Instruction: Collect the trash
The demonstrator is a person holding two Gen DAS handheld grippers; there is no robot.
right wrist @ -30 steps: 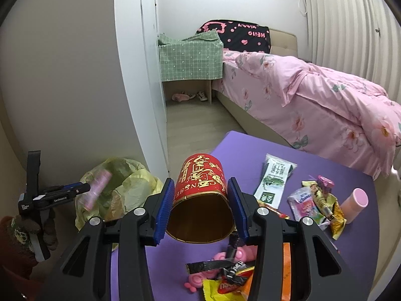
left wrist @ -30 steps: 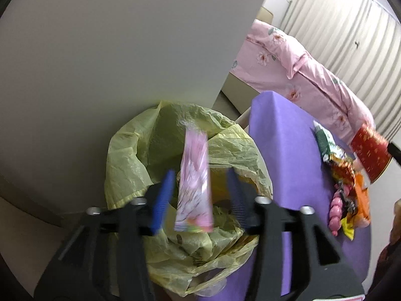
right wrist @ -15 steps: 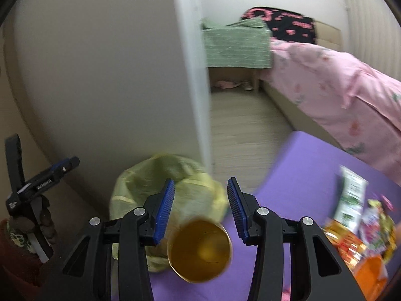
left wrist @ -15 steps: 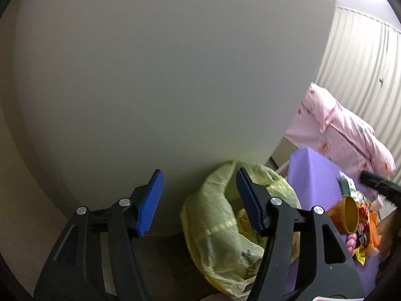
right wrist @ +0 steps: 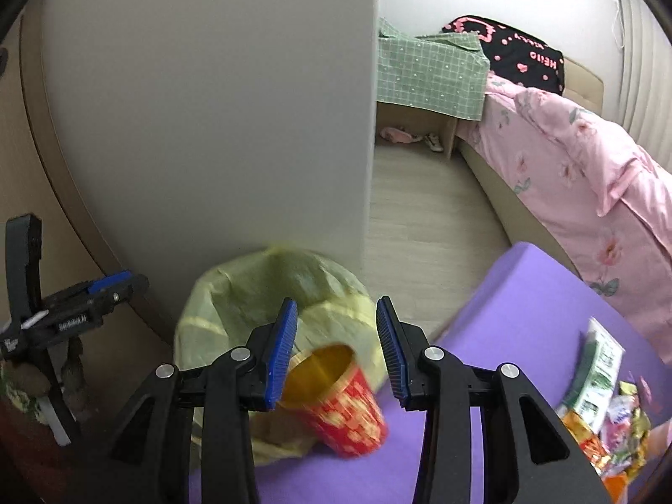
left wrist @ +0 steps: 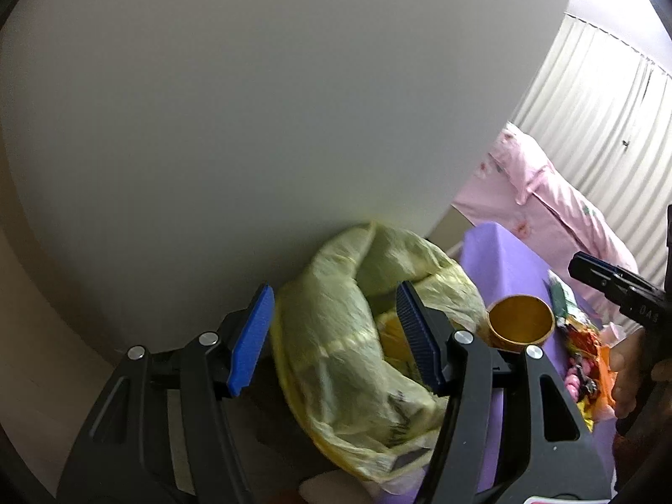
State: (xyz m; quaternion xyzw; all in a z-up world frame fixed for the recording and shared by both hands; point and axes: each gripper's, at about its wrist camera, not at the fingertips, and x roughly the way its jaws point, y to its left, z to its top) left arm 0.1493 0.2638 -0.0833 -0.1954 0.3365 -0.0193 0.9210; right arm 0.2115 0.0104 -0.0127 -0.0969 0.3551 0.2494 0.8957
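Right tongs [right wrist: 336, 350] stand parted, their jaws having just been closing, with nothing pressed between the blue pads; the red and gold paper cup [right wrist: 336, 399] sits tilted below them, blurred, at the purple desk [right wrist: 525, 306] edge beside the yellow trash bag [right wrist: 235, 306]. Left tongs [left wrist: 334, 336] hang open and empty over that bag, jaws lately widened.

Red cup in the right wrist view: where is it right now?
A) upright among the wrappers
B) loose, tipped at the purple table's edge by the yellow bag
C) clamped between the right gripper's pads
B: the red cup lies tilted and blurred below the right gripper, touching neither pad, beside the yellow bag.
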